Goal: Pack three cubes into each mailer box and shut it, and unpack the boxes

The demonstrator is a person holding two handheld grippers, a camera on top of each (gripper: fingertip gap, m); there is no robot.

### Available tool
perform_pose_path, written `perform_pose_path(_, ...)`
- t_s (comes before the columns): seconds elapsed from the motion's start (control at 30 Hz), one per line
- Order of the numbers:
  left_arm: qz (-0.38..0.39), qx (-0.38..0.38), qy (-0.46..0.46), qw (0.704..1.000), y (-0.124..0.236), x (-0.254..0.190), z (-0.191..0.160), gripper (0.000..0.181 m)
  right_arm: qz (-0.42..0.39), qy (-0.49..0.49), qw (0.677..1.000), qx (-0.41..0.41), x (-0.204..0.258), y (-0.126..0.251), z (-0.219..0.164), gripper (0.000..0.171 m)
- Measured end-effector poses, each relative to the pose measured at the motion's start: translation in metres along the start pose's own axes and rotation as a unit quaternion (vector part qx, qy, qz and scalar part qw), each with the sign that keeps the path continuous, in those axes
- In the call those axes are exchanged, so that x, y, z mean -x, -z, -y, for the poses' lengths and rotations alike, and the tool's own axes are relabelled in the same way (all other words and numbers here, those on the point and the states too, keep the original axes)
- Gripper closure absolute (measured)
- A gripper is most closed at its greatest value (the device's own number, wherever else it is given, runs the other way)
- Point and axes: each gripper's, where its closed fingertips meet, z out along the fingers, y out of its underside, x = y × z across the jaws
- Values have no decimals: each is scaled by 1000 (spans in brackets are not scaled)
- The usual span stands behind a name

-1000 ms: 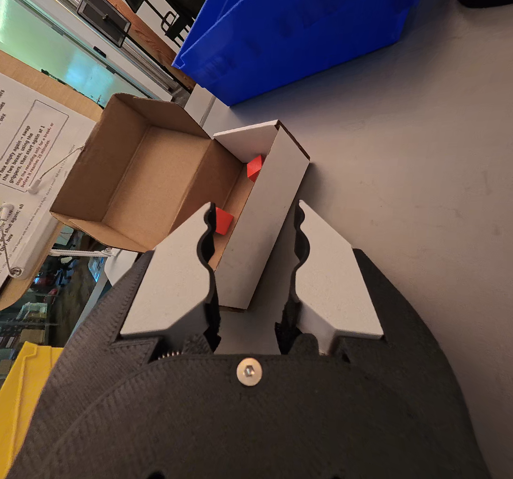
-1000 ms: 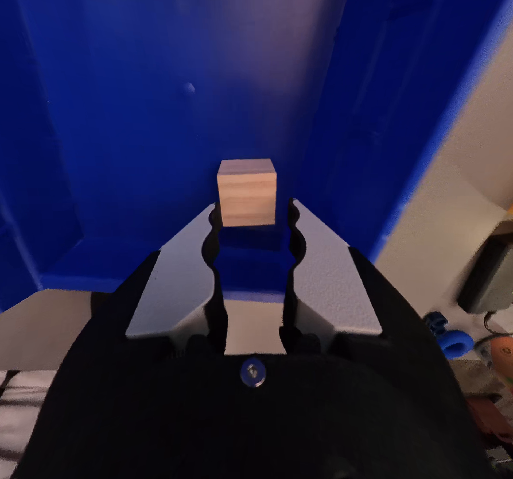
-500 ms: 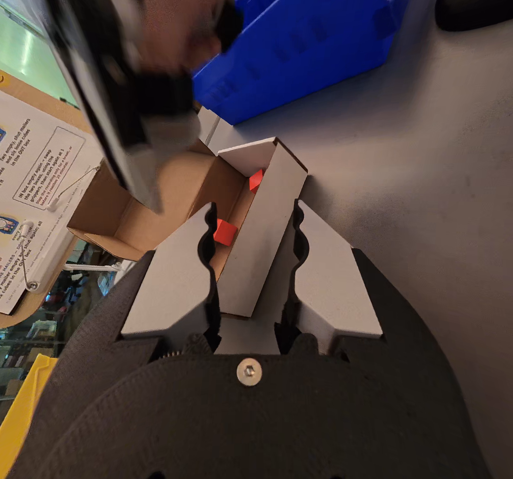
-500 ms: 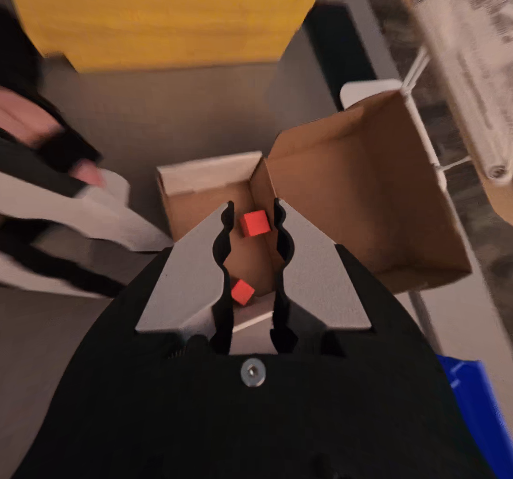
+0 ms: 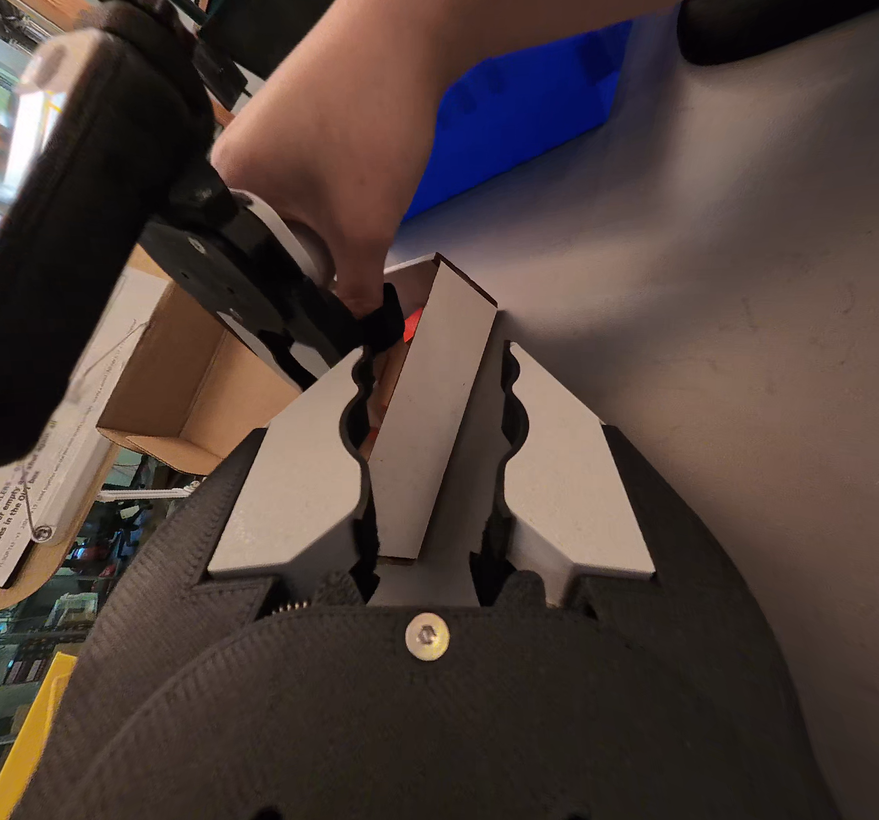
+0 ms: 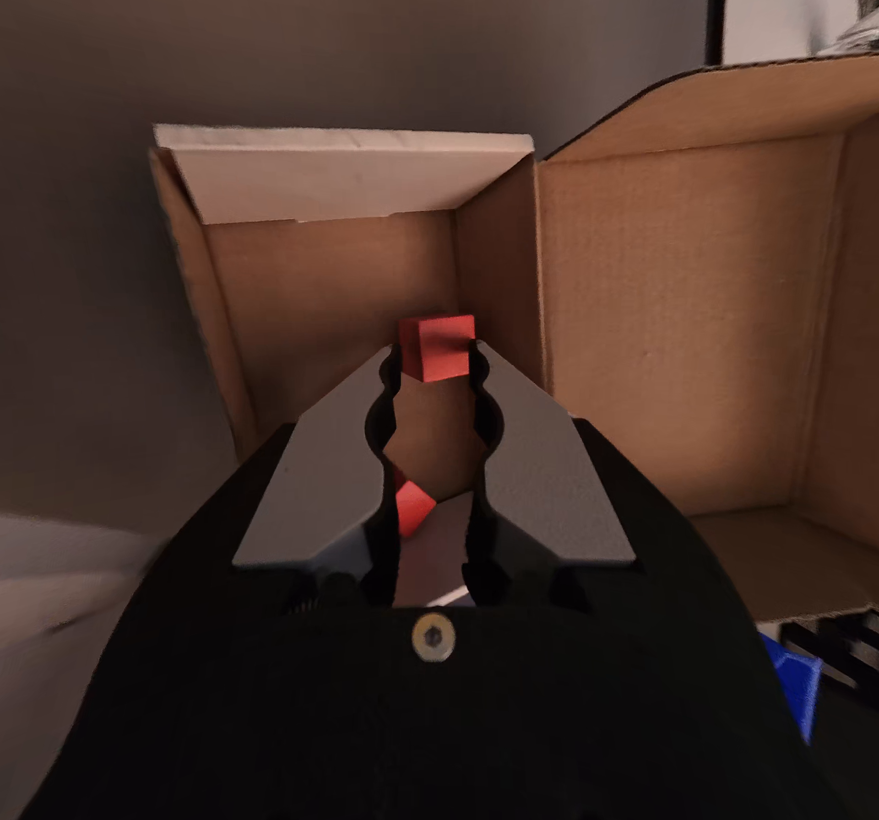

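An open cardboard mailer box (image 6: 333, 274) lies on the grey table with its lid (image 6: 689, 322) folded back. Two red cubes lie inside, one (image 6: 437, 352) near the far wall and one (image 6: 411, 507) nearer me. My right gripper (image 6: 434, 345) is down inside the box, jaws about a cube's width apart, with its tips at either side of the far cube. In the left wrist view a hand holds the right gripper (image 5: 380, 322) over the box. My left gripper (image 5: 433, 355) is open and straddles the box's white front wall (image 5: 428, 417). A sliver of red cube (image 5: 413, 324) shows behind that wall.
A blue bin (image 5: 513, 117) stands beyond the box, partly behind the person's forearm (image 5: 428, 60); a corner of it also shows in the right wrist view (image 6: 799, 683). A yellow bin (image 5: 33, 726) and a printed sheet (image 5: 47, 488) are at the left. Bare grey table (image 5: 713, 322) lies to the right.
My right gripper left the blue bin, where a wooden cube lay at its tips, narrowed its jaws, swung over and came down into the box onto the far red cube. My left gripper stayed put.
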Motion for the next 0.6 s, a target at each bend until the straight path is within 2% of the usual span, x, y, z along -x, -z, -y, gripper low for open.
perform_pose_path(0.1,-3,-4,-1,1000,1,-1,1,128,20,-10,1000,-17,4,7,4,145)
perform_pose_path(0.23,-17,-26,-12,999,3,-9,9,128,28,-26,999,-7,3,-1,0,126)
perform_pose_path(0.3,-20,-38,-22,999,6,-12,14,128,36,-29,999,0,5,-7,-3,130)
perform_pose_path(0.33,-21,-44,-24,999,7,-13,17,128,40,-29,999,2,7,-9,-4,139)
perform_pose_path(0.4,-23,-55,-27,998,9,-15,21,129,47,-31,998,-10,8,-5,0,140)
perform_pose_path(0.5,-28,-71,-27,997,12,-17,26,129,21,-43,998,-44,-6,25,11,141)
perform_pose_path(0.6,-23,-68,-30,997,12,-16,26,129,-54,-69,994,-66,-43,90,7,142)
